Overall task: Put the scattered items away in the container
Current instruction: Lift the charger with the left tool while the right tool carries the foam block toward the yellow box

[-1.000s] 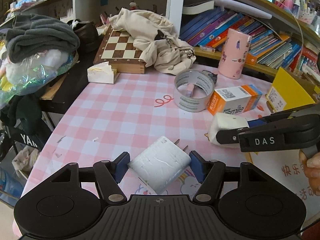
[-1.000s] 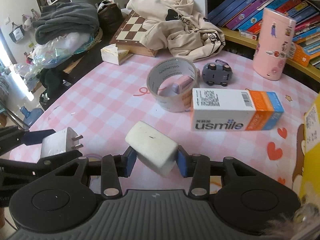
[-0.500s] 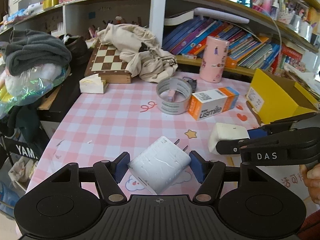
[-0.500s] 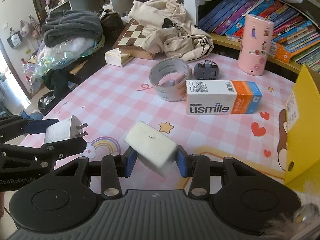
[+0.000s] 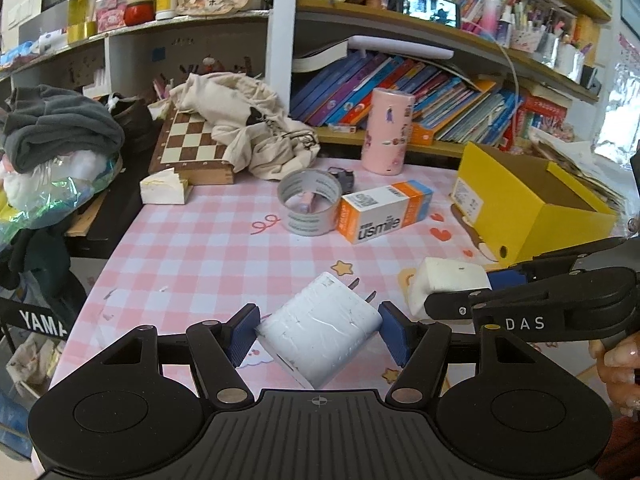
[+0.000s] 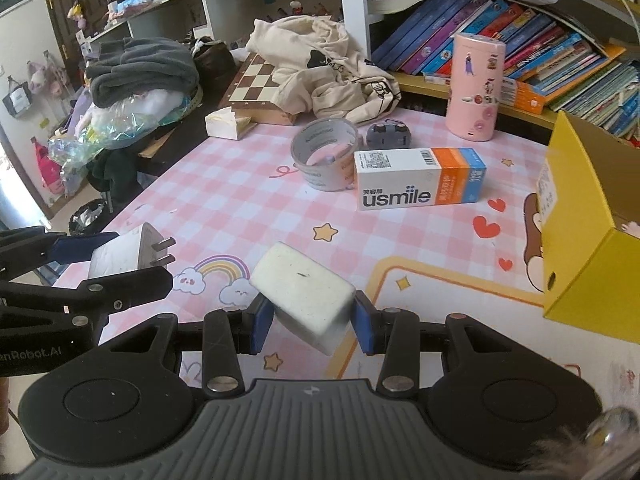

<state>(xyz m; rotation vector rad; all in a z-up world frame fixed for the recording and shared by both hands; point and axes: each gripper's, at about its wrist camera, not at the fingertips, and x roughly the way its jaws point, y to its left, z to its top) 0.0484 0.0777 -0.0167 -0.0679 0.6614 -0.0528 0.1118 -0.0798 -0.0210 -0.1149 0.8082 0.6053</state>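
The left tongs [image 5: 318, 330] are showing as a black plastic body with a ribbed grey-black centre plate carrying a small crosshair mark. Two round raised discs are sitting either side of that plate, and silver screws are glinting at the joints of the black link arms. The fingertips [image 5: 241, 334] are wearing dark blue ribbed pads.

The right tongs [image 6: 312, 326] are looking much the same: ribbed grey plate, twin discs, silver screws, blue pads. From the side, white letters reading DAS are showing on its black arm.

The right hand [image 5: 618, 364] is showing bare skin with glossy pale nails, just right of the DAS lettering.
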